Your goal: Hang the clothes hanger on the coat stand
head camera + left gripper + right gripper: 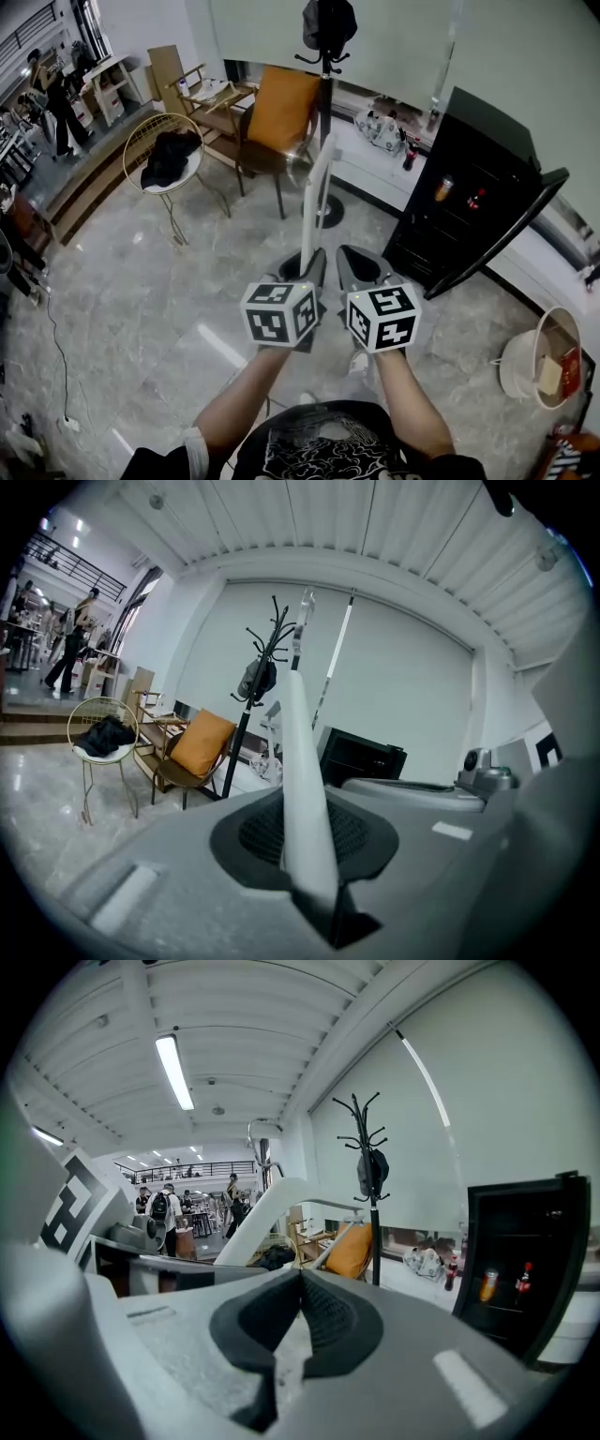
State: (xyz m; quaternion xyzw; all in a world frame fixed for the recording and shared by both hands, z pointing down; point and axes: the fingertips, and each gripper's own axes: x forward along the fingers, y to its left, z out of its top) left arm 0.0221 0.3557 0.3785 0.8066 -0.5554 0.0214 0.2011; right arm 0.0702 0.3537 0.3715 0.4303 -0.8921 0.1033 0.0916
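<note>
My left gripper (pixel 309 267) is shut on the lower end of a white clothes hanger (pixel 317 192), which rises up and away from the jaws. In the left gripper view the hanger's white arm (pixel 298 752) runs out from between the dark pads, its metal hook near the top. The black coat stand (pixel 325 56) stands straight ahead across the floor with a dark bag hanging on it; it also shows in the left gripper view (pixel 246 714) and the right gripper view (pixel 372 1194). My right gripper (pixel 352 264) sits just right of the left one, shut and empty.
A chair with an orange cushion (pixel 281 117) stands left of the stand, and a gold wire chair (pixel 155 131) holding a black cloth is further left. A black cabinet (pixel 469 187) with an open door is at right. A white basket (pixel 530 366) sits lower right. People stand far left.
</note>
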